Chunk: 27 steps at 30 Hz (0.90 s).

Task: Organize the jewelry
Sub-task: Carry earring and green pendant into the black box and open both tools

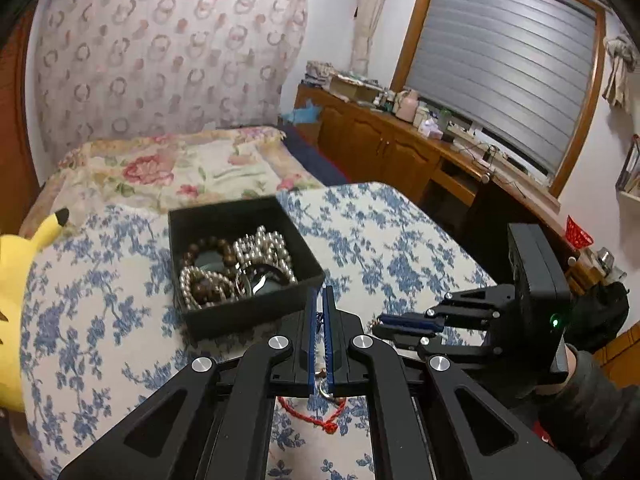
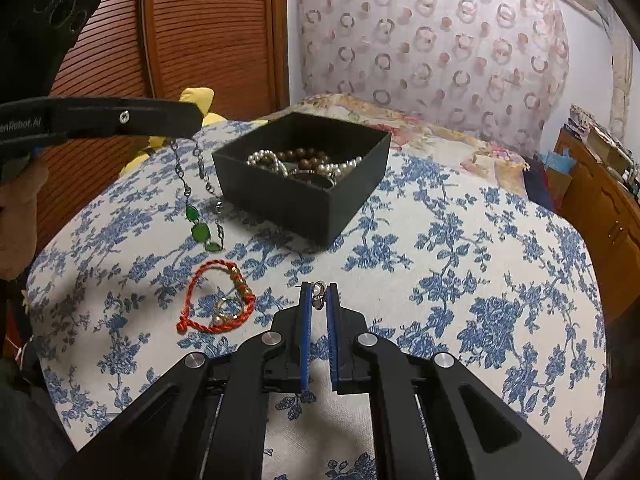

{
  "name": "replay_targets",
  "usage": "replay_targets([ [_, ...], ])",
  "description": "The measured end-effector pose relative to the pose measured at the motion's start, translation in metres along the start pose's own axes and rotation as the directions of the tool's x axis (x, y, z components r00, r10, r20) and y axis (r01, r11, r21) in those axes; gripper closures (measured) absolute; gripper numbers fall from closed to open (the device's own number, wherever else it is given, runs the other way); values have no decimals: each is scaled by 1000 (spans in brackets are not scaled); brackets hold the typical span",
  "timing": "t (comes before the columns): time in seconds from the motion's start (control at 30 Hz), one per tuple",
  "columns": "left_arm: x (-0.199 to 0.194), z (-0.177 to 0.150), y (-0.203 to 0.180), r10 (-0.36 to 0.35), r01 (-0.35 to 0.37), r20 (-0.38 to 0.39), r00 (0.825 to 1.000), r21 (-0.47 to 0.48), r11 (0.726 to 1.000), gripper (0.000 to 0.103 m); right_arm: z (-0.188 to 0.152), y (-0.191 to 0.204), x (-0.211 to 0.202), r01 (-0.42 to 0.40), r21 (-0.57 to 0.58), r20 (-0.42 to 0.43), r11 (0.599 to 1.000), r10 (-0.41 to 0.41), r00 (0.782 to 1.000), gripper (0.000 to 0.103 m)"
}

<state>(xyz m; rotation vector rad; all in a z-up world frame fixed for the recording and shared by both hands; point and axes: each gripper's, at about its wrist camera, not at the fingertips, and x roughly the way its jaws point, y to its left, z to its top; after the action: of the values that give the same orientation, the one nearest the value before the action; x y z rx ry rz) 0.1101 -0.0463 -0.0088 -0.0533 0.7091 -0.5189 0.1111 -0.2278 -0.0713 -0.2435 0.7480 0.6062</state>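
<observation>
A black open box (image 1: 256, 308) (image 2: 304, 196) holding several bead and pearl bracelets (image 1: 236, 264) sits on the blue-floral tablecloth (image 2: 460, 248). My left gripper (image 1: 320, 296) is shut on a green-stone chain necklace (image 2: 200, 216), which hangs from it above the cloth, left of the box. My right gripper (image 2: 318, 292) is shut on a small pearl earring (image 2: 319, 295) low over the cloth; it also shows in the left wrist view (image 1: 384, 322). A red cord bracelet (image 2: 218, 300) with a gold ring (image 2: 226, 308) lies on the cloth.
A yellow plush toy (image 1: 16, 280) sits at the table's left edge. A floral bed (image 1: 180, 164) lies behind the table. A wooden sideboard (image 1: 400, 148) with clutter runs under the window at the right.
</observation>
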Motion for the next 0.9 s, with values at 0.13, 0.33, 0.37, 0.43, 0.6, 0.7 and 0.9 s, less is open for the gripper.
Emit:
replay_targets([
  [0.13, -6, 9, 3, 18, -18, 27, 999, -1, 1000, 101, 8, 3, -6, -4, -5, 23, 1000, 4, 1000, 95],
  [0.33, -9, 23, 11, 46, -46, 51, 998, 1, 999, 101, 30, 6, -11, -1, -6, 74, 1000, 1, 997, 95],
  [0.37, -9, 27, 13, 59, -60, 57, 997, 4, 998, 101, 36, 6, -10, -2, -6, 85, 1000, 3, 996, 95],
  [0.43, -9, 34, 17, 84, -85, 63, 994, 11, 996, 101, 45, 5, -8, -8, -1, 98, 1000, 9, 995, 95],
  [0.6, -1, 44, 28, 141, -142, 62, 988, 13, 990, 100, 70, -2, 5, -35, 30, 118, 999, 31, 992, 95],
  [0.7, 8, 47, 37, 162, -162, 47, 986, 2, 987, 100, 81, -8, 12, -56, 53, 123, 997, 50, 991, 95],
  [0.9, 22, 49, 46, 181, -180, 25, 983, -14, 984, 100, 94, -15, 34, -53, 61, 104, 997, 47, 993, 94],
])
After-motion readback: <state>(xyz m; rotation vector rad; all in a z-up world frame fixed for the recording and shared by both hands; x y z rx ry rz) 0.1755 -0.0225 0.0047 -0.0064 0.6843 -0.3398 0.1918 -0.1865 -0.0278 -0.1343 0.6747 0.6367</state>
